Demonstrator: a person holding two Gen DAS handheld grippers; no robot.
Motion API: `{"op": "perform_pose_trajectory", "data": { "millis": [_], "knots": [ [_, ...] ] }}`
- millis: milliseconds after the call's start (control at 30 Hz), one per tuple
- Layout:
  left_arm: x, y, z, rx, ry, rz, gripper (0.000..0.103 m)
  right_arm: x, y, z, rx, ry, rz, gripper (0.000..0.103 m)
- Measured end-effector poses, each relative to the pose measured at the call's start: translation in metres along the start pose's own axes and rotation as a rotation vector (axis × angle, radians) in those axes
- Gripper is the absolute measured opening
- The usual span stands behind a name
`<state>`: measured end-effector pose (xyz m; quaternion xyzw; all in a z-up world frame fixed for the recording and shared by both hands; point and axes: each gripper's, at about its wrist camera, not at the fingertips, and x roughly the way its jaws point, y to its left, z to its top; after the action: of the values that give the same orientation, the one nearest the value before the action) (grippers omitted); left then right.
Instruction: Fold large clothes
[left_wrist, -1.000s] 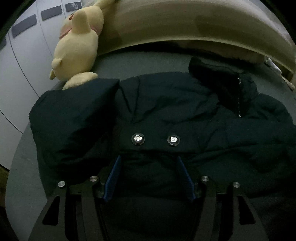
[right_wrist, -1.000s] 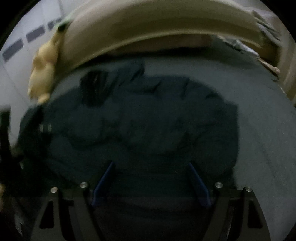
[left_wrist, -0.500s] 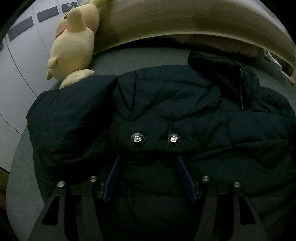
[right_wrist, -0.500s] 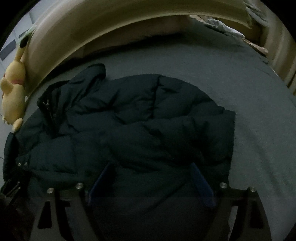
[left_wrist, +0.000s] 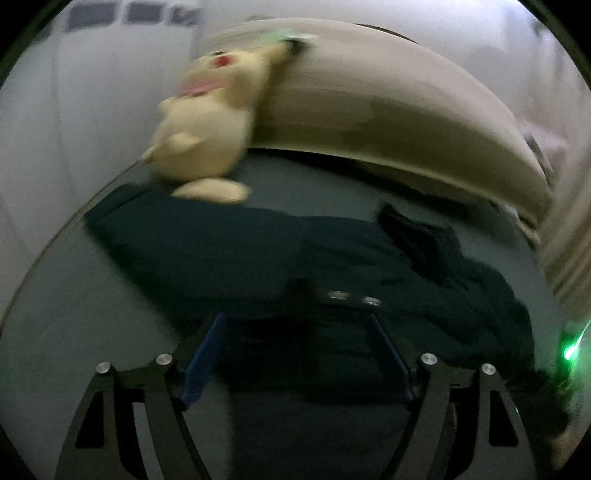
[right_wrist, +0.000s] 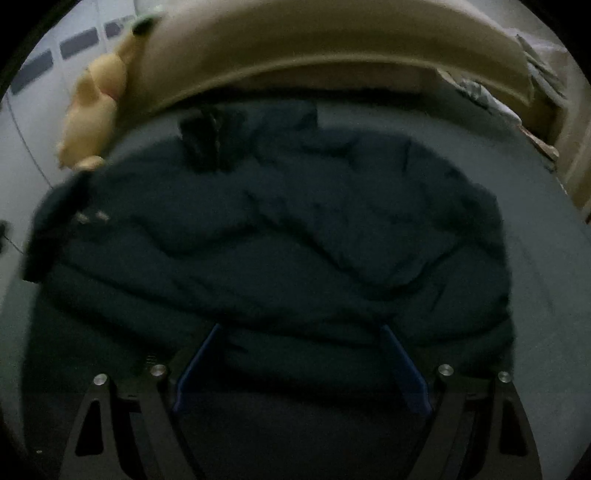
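A dark navy puffer jacket (left_wrist: 258, 251) lies spread on the grey bed (left_wrist: 74, 314), its black collar (left_wrist: 417, 240) toward the headboard. My left gripper (left_wrist: 295, 317) hovers above the near hem, where two metal snaps (left_wrist: 336, 294) shine. Its jaws are opening and the pads do not press the fabric. In the right wrist view the jacket (right_wrist: 295, 229) fills the middle, collar (right_wrist: 207, 136) at the upper left. My right gripper (right_wrist: 301, 326) stands open over the near hem, holding nothing. Both views are blurred.
A yellow plush toy (left_wrist: 207, 125) leans on the beige headboard (left_wrist: 388, 110) at the bed's far left corner; it also shows in the right wrist view (right_wrist: 92, 110). White cupboard doors (left_wrist: 74, 92) stand to the left. Crumpled cloth (right_wrist: 491, 96) lies at the far right. Grey bed (right_wrist: 546, 277) stretches to the right.
My left gripper let go of the snap hem, its jaws widened, and it lifted and pulled back, so the jacket sits farther off. The right gripper shifted a little over the hem.
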<state>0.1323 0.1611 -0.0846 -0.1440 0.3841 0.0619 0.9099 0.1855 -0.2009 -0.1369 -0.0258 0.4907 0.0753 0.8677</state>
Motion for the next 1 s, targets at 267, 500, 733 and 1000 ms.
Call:
{"op": "perform_pose_trajectory", "data": {
  "millis": [267,500,733,1000],
  "knots": [
    [0.026,0.197,0.039,-0.577,-0.047,-0.009,0.079,-0.045,-0.002,-0.022,0.078,-0.228,0.001,0.089],
    [0.084,0.238,0.07,-0.728,-0.015,-0.098,0.078,-0.023,0.001,-0.035,0.07,-0.179,0.002,0.09],
    [0.144,0.239,0.079,-0.727,0.115,-0.026,0.016,-0.016,0.0,-0.038,0.072,-0.169,0.022,0.092],
    [0.063,0.147,0.119,-0.28,-0.12,0.159,0.006,-0.014,0.001,-0.036,0.077,-0.167,0.027,0.092]
  ]
}}
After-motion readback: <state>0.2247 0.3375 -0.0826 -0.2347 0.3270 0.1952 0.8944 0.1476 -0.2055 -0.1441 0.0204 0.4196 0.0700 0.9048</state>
